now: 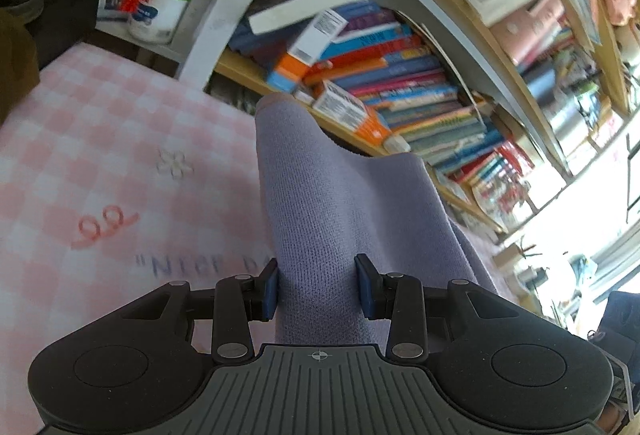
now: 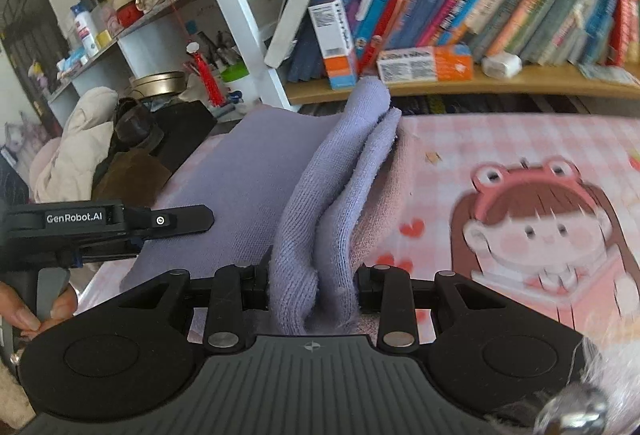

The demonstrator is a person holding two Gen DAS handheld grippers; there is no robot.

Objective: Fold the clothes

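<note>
The left gripper (image 1: 318,285) clamps a fold of the lilac knit garment (image 1: 320,195) between its blue pads (image 1: 270,291). The cloth runs lengthwise straight away from the jaws, rising toward the bookshelf (image 1: 400,83). The right gripper (image 2: 312,289) pinches a bunched double fold of the same garment (image 2: 316,203), its long ridge likewise pointing away toward the books. Between the two grippers the knit hangs raised over the pink checked blanket (image 2: 500,139).
</note>
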